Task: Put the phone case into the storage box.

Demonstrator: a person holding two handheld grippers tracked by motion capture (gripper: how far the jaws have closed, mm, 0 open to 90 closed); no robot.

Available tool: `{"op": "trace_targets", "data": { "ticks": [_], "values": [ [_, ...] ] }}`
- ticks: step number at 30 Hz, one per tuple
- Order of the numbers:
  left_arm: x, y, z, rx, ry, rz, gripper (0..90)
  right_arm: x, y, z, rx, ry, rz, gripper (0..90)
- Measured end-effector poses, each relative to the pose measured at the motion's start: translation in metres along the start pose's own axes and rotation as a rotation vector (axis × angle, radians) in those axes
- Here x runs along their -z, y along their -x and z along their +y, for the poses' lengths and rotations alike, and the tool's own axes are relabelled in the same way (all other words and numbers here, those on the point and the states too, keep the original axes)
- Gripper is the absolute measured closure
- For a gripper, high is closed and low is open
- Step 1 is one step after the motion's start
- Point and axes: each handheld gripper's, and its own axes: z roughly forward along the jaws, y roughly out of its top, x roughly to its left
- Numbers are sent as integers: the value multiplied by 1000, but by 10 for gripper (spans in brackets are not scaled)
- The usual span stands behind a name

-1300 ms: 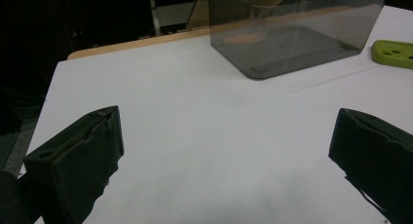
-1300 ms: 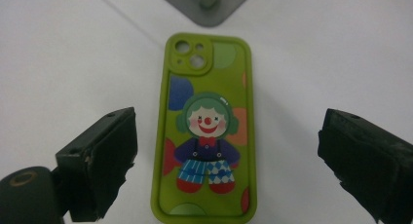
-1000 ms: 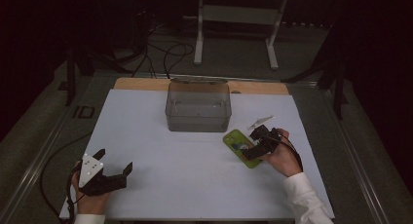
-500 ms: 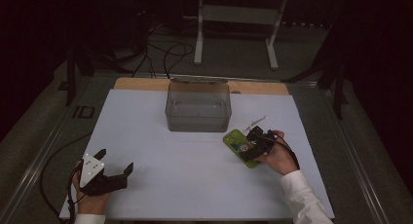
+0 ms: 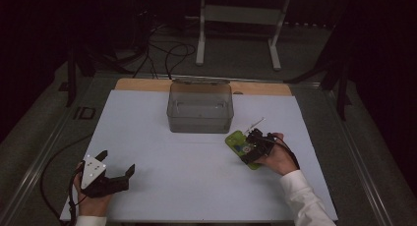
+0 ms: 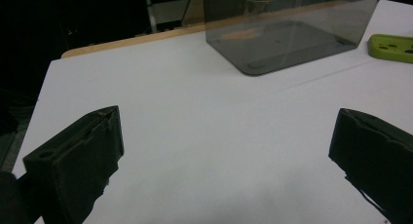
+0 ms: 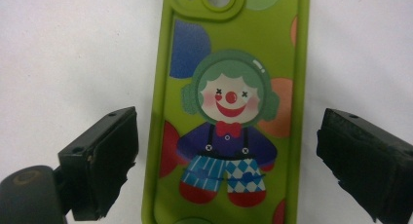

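A lime-green phone case (image 7: 229, 107) with a clown picture lies flat on the white table top, right of centre (image 5: 238, 145). My right gripper (image 7: 226, 156) hovers just over it, open, one jaw on each long side of the case without touching. In the high view the right gripper (image 5: 252, 148) covers the case's near end. My left gripper (image 5: 117, 174) rests at the front left of the table, open with nothing between its jaws (image 6: 224, 151). The case's edge (image 6: 392, 46) shows far right in the left gripper view.
A smoky transparent plastic box (image 5: 200, 108) stands open at the back middle of the table (image 5: 162, 157), also seen as the box (image 6: 287, 29) in the left gripper view. A wooden strip (image 5: 142, 84) runs along the far edge. Cables and a stand lie on the floor beyond.
My right gripper has edged slightly left and nearer over the phone case. The left gripper has stayed in place.
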Motion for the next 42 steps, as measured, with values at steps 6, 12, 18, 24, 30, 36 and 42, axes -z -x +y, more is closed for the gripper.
{"op": "trace_targets", "data": {
  "ticks": [6,12,18,24,30,36,42],
  "values": [
    [0,0,0,1,-1,0,0,-6,1,1,-12,-26,12,111],
    [-1,0,0,0,-9,2,0,-9,3,1,-18,-40,19,124],
    [-2,0,0,-2,-16,6,0,-12,2,2,-14,-57,19,142],
    [-2,1,0,-2,-22,8,0,-13,3,4,-46,-83,30,145],
    [-3,1,-1,-4,-30,13,0,-13,4,3,-46,-77,31,158],
    [-4,1,-1,3,-35,10,0,-10,0,0,-39,-51,17,162],
    [-4,3,0,7,-33,1,0,-2,-7,-1,-15,-27,24,161]
  ]
}}
